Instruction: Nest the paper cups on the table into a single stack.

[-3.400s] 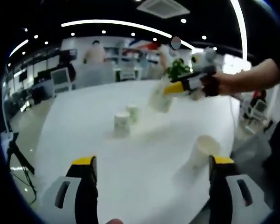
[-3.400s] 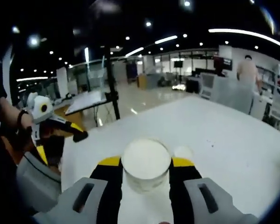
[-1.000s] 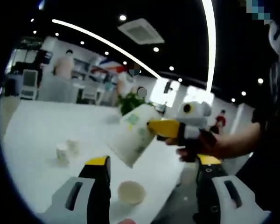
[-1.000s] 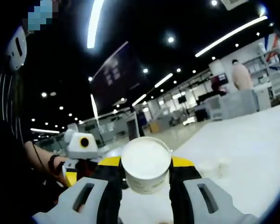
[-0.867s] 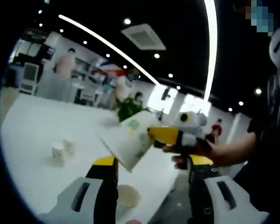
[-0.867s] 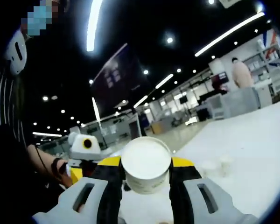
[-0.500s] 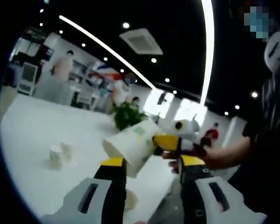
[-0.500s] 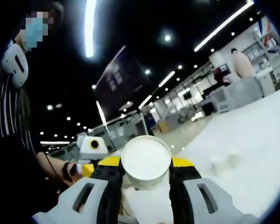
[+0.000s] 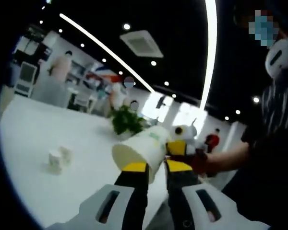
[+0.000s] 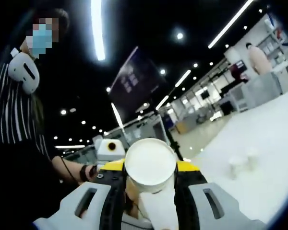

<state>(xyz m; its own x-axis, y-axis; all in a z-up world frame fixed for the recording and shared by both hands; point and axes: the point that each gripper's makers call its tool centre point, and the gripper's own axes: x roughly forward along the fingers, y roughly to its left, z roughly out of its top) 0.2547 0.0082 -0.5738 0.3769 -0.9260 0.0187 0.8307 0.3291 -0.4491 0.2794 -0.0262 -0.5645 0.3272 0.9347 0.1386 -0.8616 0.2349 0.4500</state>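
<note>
A white paper cup (image 9: 141,149) with green print hangs sideways in the air, its mouth toward me, and my right gripper (image 9: 180,146) is shut on its base end. In the right gripper view its round base (image 10: 150,160) sits between my right gripper's (image 10: 150,166) yellow-tipped jaws. My left gripper (image 9: 156,166) has its jaws drawn almost together just under that cup's rim. A second white cup (image 10: 156,213) shows below the held one, near the left gripper's body (image 10: 108,146). Two small cups (image 9: 55,158) stand together far out on the white table (image 9: 48,191).
The person holding the grippers stands close by in a striped top (image 10: 14,143), one forearm (image 9: 225,158) reaching in. A green plant (image 9: 127,122) stands beyond the table's far edge. The two far cups (image 10: 242,165) sit on open white tabletop (image 10: 264,191).
My left jaws have closed from wide apart to nearly touching, around the cup that stood at the table's edge. The right gripper's cup has come down toward them. Both views have tilted upward.
</note>
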